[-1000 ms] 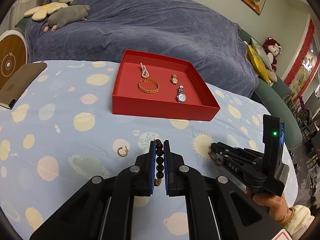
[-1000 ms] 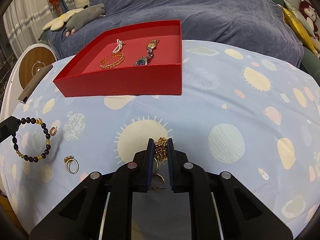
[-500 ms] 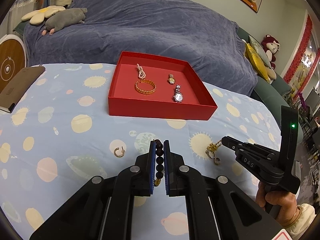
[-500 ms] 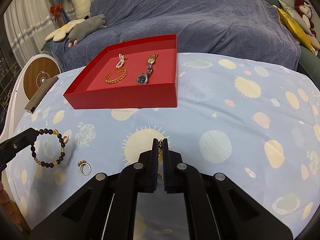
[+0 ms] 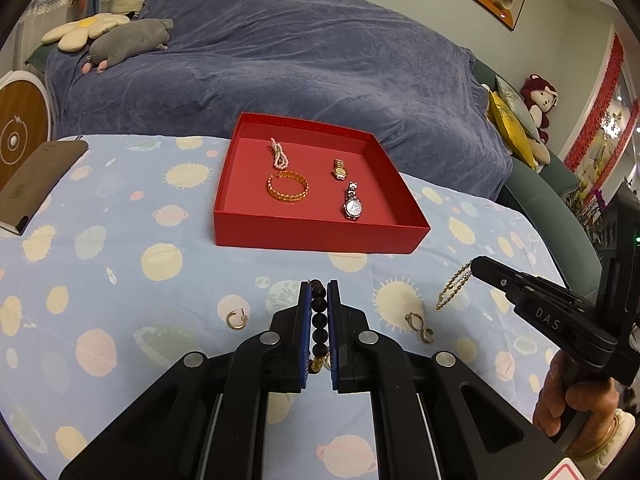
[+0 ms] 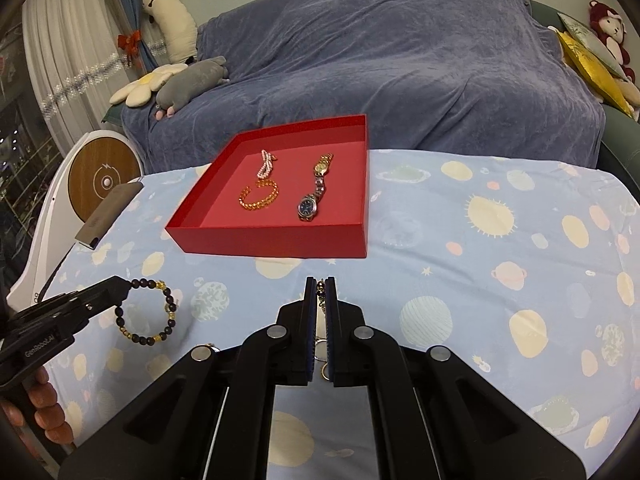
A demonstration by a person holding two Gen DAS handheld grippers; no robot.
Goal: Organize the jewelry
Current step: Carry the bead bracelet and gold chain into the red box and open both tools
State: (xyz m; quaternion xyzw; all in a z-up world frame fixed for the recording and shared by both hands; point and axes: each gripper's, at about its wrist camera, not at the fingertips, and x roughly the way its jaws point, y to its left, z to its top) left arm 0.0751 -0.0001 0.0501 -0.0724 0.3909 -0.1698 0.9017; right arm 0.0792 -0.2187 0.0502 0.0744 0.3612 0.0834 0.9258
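A red tray [image 5: 312, 236] [image 6: 276, 238] sits on the planet-print cloth and holds a pearl strand [image 5: 279, 155], a gold bangle [image 5: 288, 186] and two watches [image 5: 353, 207]. My left gripper [image 5: 319, 292] is shut on a dark bead bracelet [image 5: 319, 320] [image 6: 148, 312] and holds it above the cloth, short of the tray. My right gripper [image 6: 320, 285] is shut on a gold chain [image 5: 454, 286] [image 6: 321, 294] that hangs from its tips above the cloth.
A gold hoop earring [image 5: 237, 317] lies on the cloth at the left and small gold rings [image 5: 418, 324] lie at the right. A brown case [image 5: 36, 180] rests at the table's far left. A blue-covered sofa [image 5: 280, 60] stands behind the table.
Both grippers have risen from the cloth and come nearer the tray. The gold chain now hangs clear of the cloth, with the rings left lying below it.
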